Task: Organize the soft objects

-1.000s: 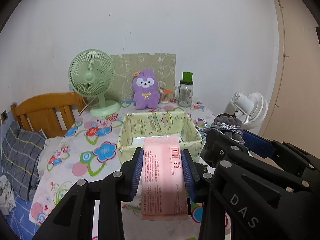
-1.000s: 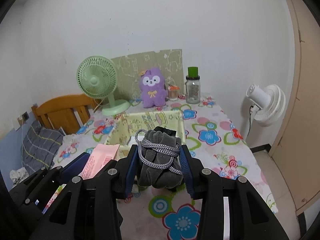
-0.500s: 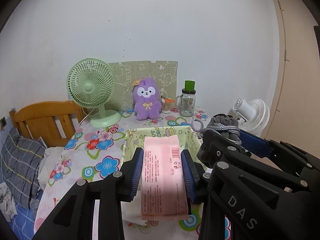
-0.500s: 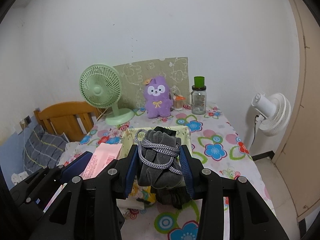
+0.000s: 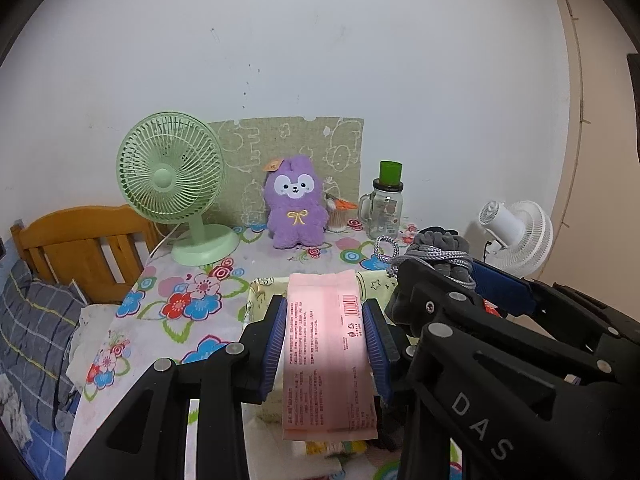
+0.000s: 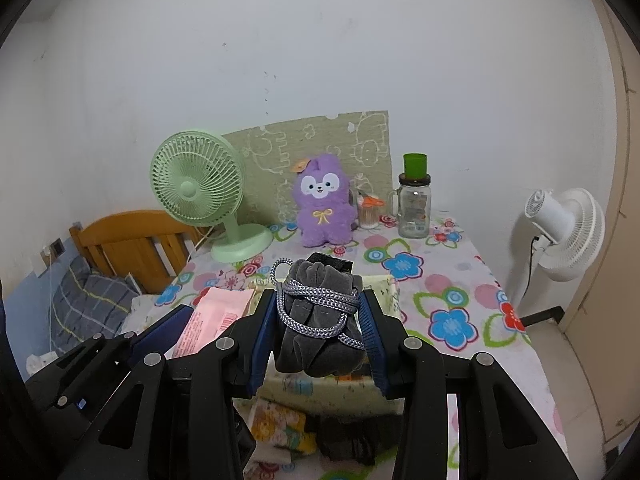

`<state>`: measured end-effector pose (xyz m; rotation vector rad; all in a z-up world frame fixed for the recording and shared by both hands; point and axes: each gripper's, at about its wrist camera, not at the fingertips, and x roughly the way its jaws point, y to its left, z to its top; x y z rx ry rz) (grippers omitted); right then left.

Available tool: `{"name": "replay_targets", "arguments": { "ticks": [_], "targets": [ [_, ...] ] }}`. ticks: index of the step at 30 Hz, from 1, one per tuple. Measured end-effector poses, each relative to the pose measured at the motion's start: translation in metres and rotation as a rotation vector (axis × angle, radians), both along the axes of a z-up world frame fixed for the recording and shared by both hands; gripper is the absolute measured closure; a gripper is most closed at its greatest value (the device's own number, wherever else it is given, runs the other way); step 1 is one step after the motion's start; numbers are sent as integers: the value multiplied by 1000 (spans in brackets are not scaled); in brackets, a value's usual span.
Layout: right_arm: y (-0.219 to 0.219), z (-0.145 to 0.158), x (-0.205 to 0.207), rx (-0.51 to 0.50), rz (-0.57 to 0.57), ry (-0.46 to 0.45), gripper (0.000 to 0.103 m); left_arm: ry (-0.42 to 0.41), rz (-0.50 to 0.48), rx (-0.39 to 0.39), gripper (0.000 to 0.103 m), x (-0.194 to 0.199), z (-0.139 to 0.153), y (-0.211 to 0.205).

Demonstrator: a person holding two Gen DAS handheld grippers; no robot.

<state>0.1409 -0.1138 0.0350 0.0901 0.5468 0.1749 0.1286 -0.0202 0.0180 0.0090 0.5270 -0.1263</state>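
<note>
My left gripper (image 5: 325, 308) is shut on a flat pink packet (image 5: 326, 352) that sticks up between its blue pads. Beside it on the right, my right gripper (image 6: 319, 300) is shut on a grey velvet pouch (image 6: 320, 328) wrapped in a grey-white cord. That pouch (image 5: 440, 248) also shows in the left wrist view. Both loads hang over the near side of a pale yellow fabric box (image 6: 390, 292), whose rim (image 5: 260, 292) peeks out beside the packet. The inside of the box is hidden. The pink packet (image 6: 216, 316) shows at the left in the right wrist view.
On the flowered tablecloth (image 6: 448, 324), a folded yellow patterned cloth (image 6: 280, 428) and a dark soft item (image 6: 352, 436) lie before the box. At the back stand a green fan (image 5: 172, 176), a purple plush (image 5: 294, 208) and a glass jar (image 5: 386, 208). A white fan (image 6: 568, 232) stands right, a wooden headboard (image 5: 80, 240) left.
Both grippers have moved forward together towards the wall, still holding their loads. The yellow box has slid lower in both views and is now mostly covered by the packet and the pouch.
</note>
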Motion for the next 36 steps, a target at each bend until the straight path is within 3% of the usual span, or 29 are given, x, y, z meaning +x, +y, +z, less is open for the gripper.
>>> {"name": "replay_targets", "arguments": {
  "ticks": [25,29,36],
  "targets": [
    [1,-52,105,5,36,135,58,146,-1,-16,62,108,-53,4],
    [3,-62,114,-6,42,157,58,173,14,-6,40,116,-63,6],
    [11,-78,126,-19,73,194,57,225,46,22,27,125,-77,14]
  ]
}}
